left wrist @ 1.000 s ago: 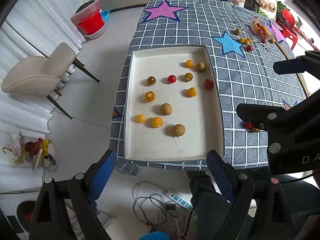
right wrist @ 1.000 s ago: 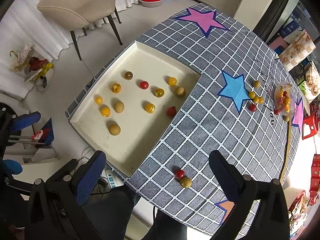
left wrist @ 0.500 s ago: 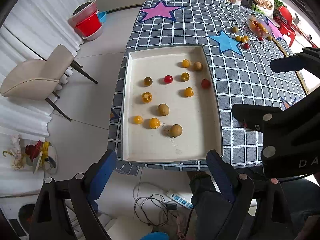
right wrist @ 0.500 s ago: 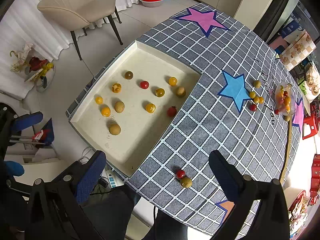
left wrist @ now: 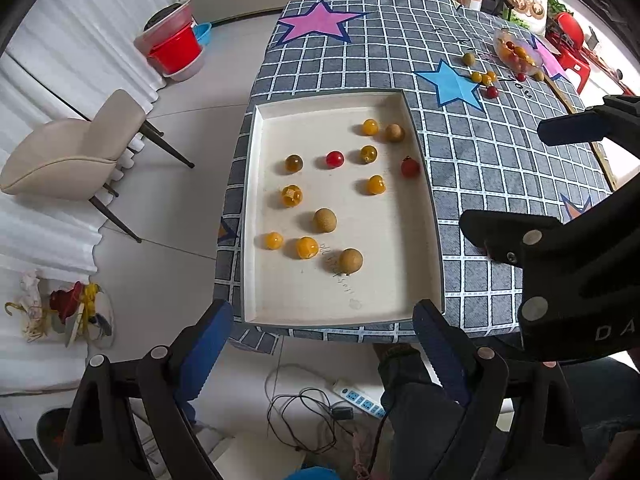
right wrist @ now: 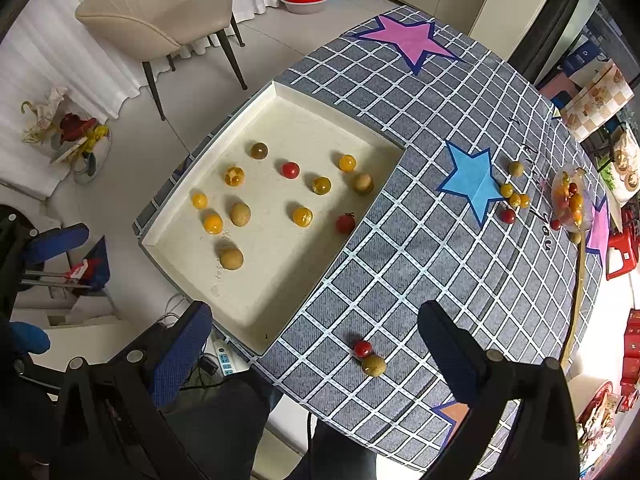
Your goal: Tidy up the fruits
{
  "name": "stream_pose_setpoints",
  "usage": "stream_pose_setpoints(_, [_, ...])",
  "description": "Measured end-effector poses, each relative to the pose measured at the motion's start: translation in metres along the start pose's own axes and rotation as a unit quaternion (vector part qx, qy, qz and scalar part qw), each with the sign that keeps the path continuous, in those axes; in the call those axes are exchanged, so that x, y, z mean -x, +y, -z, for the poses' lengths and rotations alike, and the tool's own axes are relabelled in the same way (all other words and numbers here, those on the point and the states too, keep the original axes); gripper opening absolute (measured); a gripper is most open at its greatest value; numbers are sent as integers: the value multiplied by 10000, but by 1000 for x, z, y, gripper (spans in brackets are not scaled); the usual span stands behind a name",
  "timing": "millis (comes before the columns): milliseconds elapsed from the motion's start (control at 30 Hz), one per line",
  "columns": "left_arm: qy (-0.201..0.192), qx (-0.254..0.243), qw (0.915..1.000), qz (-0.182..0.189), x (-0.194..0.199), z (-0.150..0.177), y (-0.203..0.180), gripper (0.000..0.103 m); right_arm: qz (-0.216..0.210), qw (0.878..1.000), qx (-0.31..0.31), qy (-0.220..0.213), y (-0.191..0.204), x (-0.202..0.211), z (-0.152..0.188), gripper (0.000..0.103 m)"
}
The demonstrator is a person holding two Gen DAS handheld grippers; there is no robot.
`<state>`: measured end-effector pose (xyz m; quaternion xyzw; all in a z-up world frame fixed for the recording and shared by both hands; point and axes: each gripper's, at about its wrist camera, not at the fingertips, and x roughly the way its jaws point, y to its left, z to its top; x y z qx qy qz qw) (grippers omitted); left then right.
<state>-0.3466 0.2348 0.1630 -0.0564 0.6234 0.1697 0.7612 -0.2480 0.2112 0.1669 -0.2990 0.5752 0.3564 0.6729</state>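
A cream tray [left wrist: 344, 316] [right wrist: 256, 340] on the checked tablecloth holds several small fruits: yellow and red cherry tomatoes and brown longans, such as a longan [left wrist: 351, 260] [right wrist: 231, 258]. A red tomato [right wrist: 363, 347] and a longan [right wrist: 373, 365] lie on the cloth near the table's front edge, between my right gripper's fingers. My right gripper [right wrist: 316, 344] is open and empty above them; it also shows in the left wrist view [left wrist: 560, 184]. My left gripper [left wrist: 324, 344] is open and empty, high above the tray's near edge.
More loose fruits [right wrist: 512, 200] and a clear bag of tomatoes [right wrist: 570, 200] lie at the table's far right by a blue star [right wrist: 474, 184]. A beige chair [left wrist: 76, 152], red basins [left wrist: 174, 54] and a power strip [left wrist: 356, 396] are on the floor.
The left wrist view has drifted slightly, so the tray sits a little lower and left in frame. The right wrist view is almost unchanged. No fruit has moved.
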Motion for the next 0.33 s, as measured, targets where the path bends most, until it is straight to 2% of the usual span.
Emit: stream_pose_setpoints(333, [-68, 2, 9999, 104, 1, -1, 0, 92, -25, 10000, 1, 24, 5, -2, 0, 103])
